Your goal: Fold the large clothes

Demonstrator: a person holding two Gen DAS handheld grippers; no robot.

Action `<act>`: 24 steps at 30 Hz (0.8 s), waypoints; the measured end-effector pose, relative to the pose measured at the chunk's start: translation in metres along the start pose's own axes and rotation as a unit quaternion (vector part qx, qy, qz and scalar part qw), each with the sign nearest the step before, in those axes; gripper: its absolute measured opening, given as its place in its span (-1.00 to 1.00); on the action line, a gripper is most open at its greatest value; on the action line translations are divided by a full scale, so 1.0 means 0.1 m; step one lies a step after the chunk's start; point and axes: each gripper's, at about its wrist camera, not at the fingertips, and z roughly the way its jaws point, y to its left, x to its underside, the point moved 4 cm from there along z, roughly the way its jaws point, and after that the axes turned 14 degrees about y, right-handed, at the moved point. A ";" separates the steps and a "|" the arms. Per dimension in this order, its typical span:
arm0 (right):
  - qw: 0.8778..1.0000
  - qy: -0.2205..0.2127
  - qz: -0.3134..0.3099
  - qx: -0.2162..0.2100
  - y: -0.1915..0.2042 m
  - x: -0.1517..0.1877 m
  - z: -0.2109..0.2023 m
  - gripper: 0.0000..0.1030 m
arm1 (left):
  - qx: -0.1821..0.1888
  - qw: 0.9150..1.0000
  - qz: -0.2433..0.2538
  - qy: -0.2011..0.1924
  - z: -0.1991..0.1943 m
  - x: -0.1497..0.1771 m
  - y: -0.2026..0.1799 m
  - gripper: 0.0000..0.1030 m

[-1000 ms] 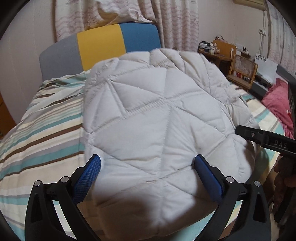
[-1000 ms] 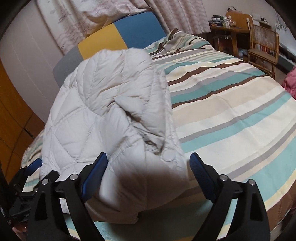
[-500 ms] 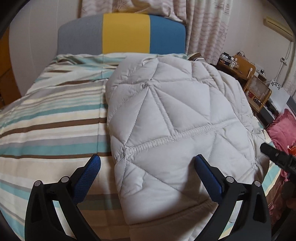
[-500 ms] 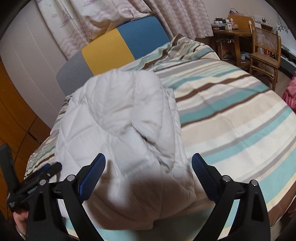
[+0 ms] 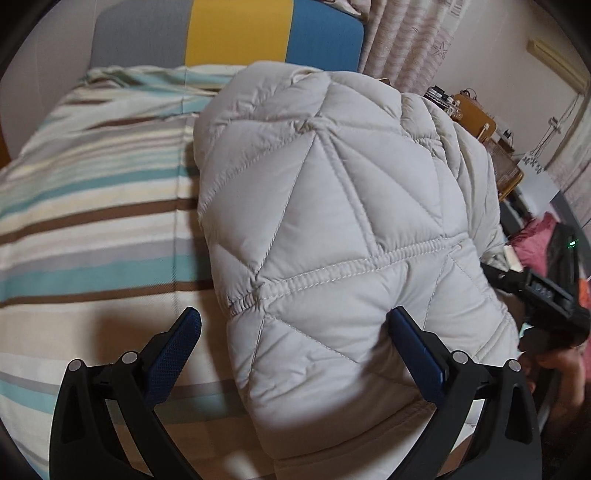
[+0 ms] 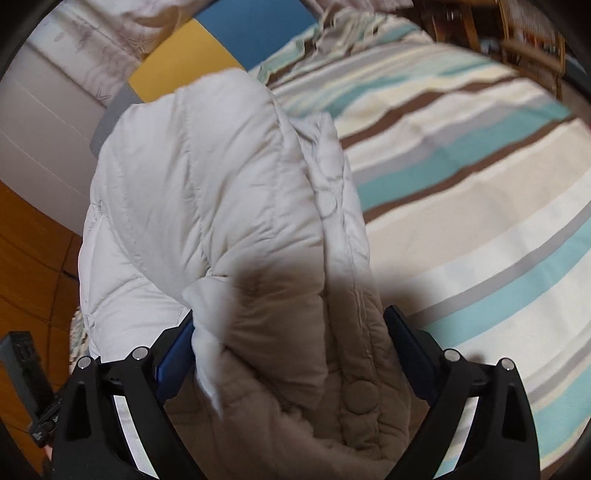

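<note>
A pale quilted puffer jacket (image 5: 332,221) lies folded in a thick bundle on the striped bed (image 5: 92,240). My left gripper (image 5: 294,314) is open at the jacket's near left corner, its right finger (image 5: 413,350) pressed against the padding and its left finger over bare bedding. In the right wrist view the jacket (image 6: 203,184) fills the middle. Its shadowed near edge, with a snap button (image 6: 360,397), bulges between the fingers of my open right gripper (image 6: 290,321). The right gripper (image 5: 546,295), held by a hand, also shows at the jacket's right side.
A grey, yellow and blue headboard (image 5: 236,33) stands at the far end of the bed, with curtains behind. Wooden furniture (image 5: 476,118) and a pink cloth (image 5: 535,240) lie right of the bed. Wood panelling (image 6: 33,258) is on the left. Bare striped bedding (image 6: 480,221) spreads right of the jacket.
Both grippers have moved down and closer to the jacket. Its near edge now sits between the right gripper's fingers, and the left gripper's right finger touches the padding.
</note>
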 end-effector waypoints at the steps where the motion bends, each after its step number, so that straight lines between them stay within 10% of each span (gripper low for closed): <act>1: 1.000 0.006 -0.001 -0.006 -0.01 -0.01 0.02 0.82 | 0.003 1.000 0.000 0.001 0.01 0.00 -0.01 0.94; 11: 0.998 0.030 -0.029 -0.045 0.00 -0.17 0.08 0.58 | 0.058 0.998 -0.004 0.025 0.19 0.06 -0.07 0.93; 24: 0.988 -0.025 -0.063 -0.139 0.07 0.05 -0.13 0.12 | 0.006 0.996 0.084 -0.034 -0.25 0.09 -0.51 -0.11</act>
